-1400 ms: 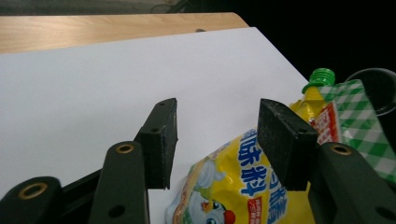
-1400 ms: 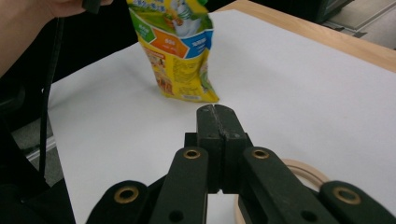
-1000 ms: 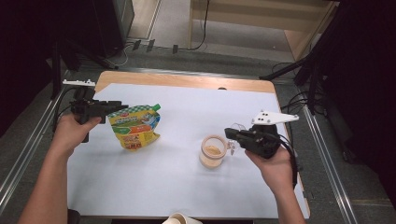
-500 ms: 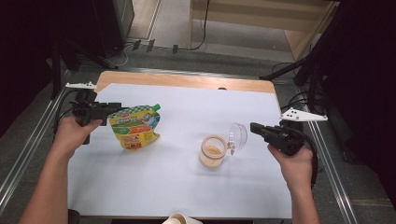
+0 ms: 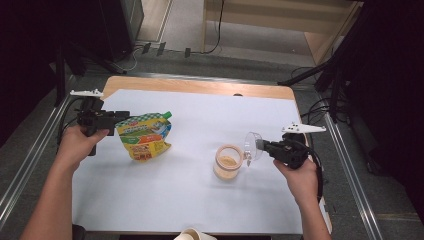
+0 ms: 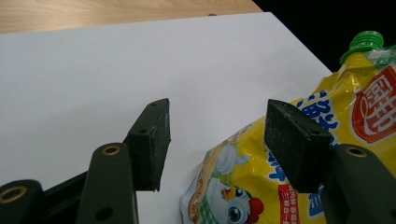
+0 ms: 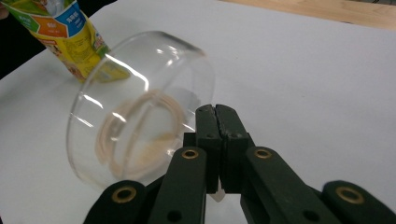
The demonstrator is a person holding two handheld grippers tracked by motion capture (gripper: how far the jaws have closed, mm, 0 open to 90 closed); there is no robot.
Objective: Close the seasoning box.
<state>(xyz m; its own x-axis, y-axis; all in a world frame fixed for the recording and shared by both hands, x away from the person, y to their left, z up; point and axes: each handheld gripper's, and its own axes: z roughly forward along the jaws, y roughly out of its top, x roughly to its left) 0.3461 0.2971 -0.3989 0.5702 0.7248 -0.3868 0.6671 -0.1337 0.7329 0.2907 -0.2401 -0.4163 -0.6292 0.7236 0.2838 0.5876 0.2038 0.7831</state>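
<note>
Jar [image 5: 227, 162] sits open near the middle of the white table [image 5: 200, 210], with a layer of tan powder in the bottom, and its clear lid [image 5: 253, 146] is off, held up just to the jar's right. The right tool [image 5: 261, 146] has its jaws squeezed fully together on what looks like a thin edge or tab of that lid [image 7: 140, 107]; from the right gripper view the exact pinch point is hidden behind the jaws, so I'm only fairly sure about where it's gripping. The lid is tilted on its side, dome facing the jar, not touching it.

Over on the left, the yellow-and-green spouted pouch [image 5: 145, 136] lies flat on the table with its green cap [image 6: 362, 44] pointing away from the person. The left tool [image 6: 215, 140] is at the pouch's left edge with jaws about half open. In the left gripper view the pads straddle the pouch's corner but aren't pressing on it, and they've just been opening a bit, so nothing is held there.

My read on the step: lid removal is done, and the lid is being carried off to the side. Next move probably calls for parking the lid on bare table clear of the jar, then getting a proper grip on the pouch. It's a floppy bag, so the grab should go near the stiff spout end to keep it from sagging once lifted.
</note>
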